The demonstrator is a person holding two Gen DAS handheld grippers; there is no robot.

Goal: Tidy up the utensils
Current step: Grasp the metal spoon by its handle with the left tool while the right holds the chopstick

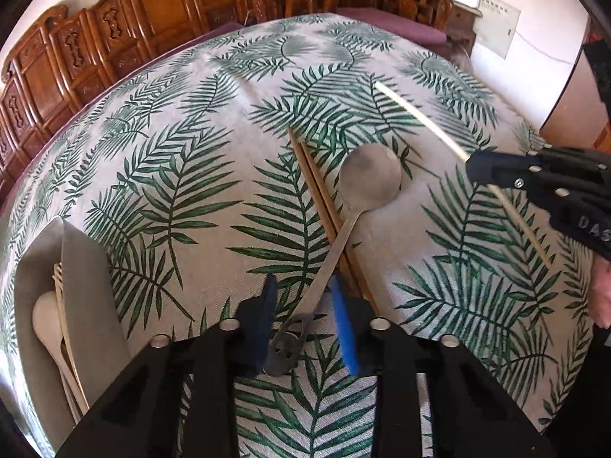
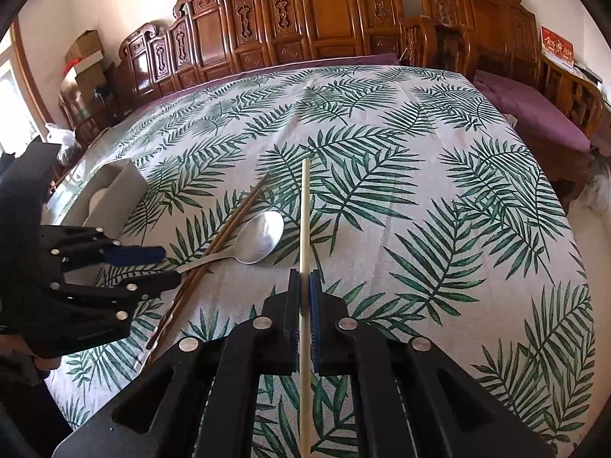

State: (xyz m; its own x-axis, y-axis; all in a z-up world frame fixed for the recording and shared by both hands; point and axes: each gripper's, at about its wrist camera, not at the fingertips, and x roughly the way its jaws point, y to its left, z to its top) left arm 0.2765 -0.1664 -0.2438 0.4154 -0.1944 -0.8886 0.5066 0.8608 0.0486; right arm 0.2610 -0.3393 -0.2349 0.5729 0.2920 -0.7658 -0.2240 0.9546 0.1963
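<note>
— Where's our spoon [image 1: 366, 179]?
— On the table [image 2: 420, 175], across two chopsticks [image 1: 317, 191]; our left fingers [image 1: 267, 305] gape round its handle. The right gripper [image 2: 304, 297] clamps a pale chopstick [image 2: 304, 206].
— Next?
— We'd pinch the handle, then carry both to the holder [image 1: 86, 267]. Leafy cloth, carved wooden seating [image 2: 305, 19] behind.

The left gripper [image 1: 303, 305] is held open around the handle of a metal spoon [image 1: 368, 177] laid across brown chopsticks [image 1: 317, 187], while a pale chopstick [image 1: 420, 116] is clamped by the right gripper [image 1: 473, 164].
</note>
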